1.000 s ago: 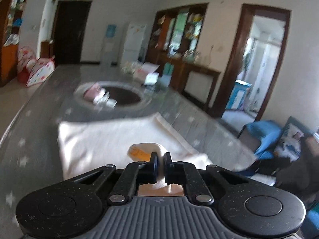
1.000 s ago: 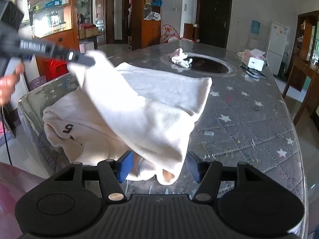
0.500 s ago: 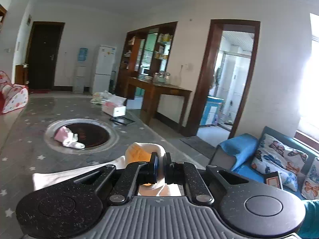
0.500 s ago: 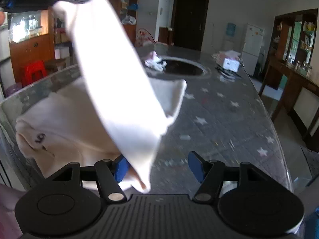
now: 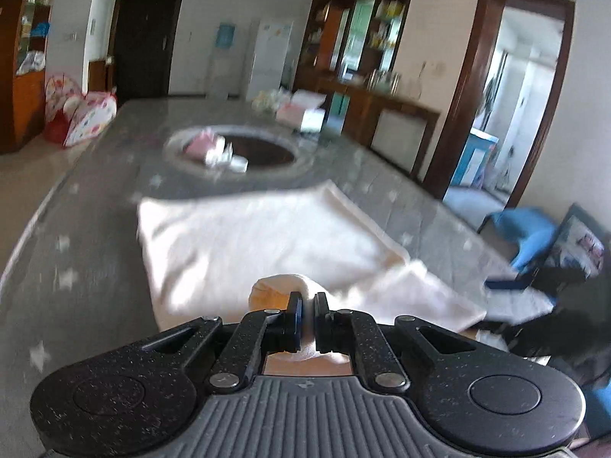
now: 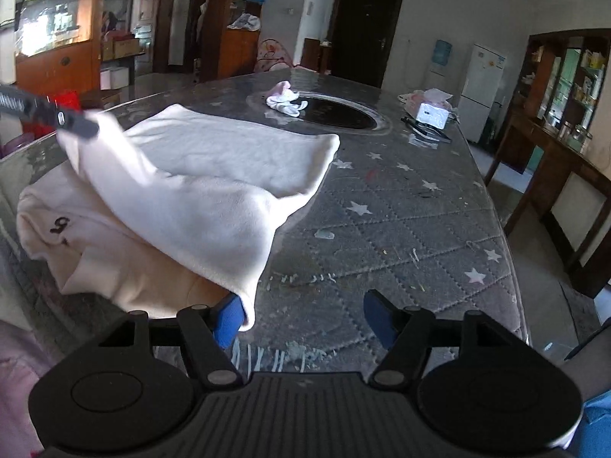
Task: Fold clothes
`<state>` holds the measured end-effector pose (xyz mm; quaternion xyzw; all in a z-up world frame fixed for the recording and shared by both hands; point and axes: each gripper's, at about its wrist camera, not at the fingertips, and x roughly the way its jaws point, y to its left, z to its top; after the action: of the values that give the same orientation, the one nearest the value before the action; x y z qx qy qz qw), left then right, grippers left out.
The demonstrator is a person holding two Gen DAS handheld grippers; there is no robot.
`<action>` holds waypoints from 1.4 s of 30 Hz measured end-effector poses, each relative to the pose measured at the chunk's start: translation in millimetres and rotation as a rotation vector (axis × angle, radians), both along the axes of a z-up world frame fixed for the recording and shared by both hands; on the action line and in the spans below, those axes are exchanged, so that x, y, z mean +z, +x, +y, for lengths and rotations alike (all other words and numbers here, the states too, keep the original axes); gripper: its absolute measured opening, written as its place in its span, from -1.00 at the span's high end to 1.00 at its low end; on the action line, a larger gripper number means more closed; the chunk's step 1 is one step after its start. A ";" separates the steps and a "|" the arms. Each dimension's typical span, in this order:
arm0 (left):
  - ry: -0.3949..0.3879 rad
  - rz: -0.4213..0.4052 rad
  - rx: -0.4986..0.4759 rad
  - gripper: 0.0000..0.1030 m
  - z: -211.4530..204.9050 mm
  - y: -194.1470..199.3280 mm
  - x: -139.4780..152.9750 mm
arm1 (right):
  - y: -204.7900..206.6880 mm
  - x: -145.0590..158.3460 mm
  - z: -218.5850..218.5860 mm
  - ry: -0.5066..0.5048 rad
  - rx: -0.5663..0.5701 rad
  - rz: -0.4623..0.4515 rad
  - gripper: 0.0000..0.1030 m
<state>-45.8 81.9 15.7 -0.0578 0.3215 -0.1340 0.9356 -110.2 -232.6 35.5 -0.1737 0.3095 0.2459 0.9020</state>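
We have lowered our left tool (image 5: 308, 297), pinching a corner of the cream garment (image 6: 198, 191), from high in the air toward the worktop (image 6: 401, 225), laying a fold over, while our right tool (image 6: 303, 315) hangs spread beside its hem.

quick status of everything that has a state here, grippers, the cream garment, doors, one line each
left gripper: shut on a fold of the cream garment
right gripper: open, holding nothing, its left pad at the garment's hanging corner
cream garment: partly folded on the table, one flap lifted
dark door: closed
pink and white cloth: crumpled at the dark round inset's edge
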 end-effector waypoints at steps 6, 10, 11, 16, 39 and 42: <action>0.041 0.044 0.011 0.79 3.8 -11.0 -14.7 | -6.0 4.8 -19.1 -0.010 0.015 0.049 -0.41; 0.053 0.057 0.042 0.71 11.6 -16.5 -15.2 | -7.9 16.8 -27.7 0.004 0.026 0.054 -0.36; 0.060 0.055 0.055 0.70 13.6 -17.7 -14.4 | -6.8 20.3 -27.7 0.011 0.028 0.044 -0.30; 0.066 0.022 0.083 0.70 18.0 -20.8 -3.5 | 11.5 29.3 -13.6 0.083 0.067 0.026 -0.04; 0.038 0.034 0.009 0.58 2.5 14.7 -16.5 | 53.1 13.1 27.8 0.196 0.091 0.091 0.64; 0.046 0.020 0.007 0.47 0.2 15.3 -14.4 | 49.0 18.8 35.2 0.220 0.130 0.069 0.64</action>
<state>-30.6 82.1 1.3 -0.0389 0.3336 -0.1230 0.9339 -61.2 -197.4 54.3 -0.0849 0.2997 0.3421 0.8865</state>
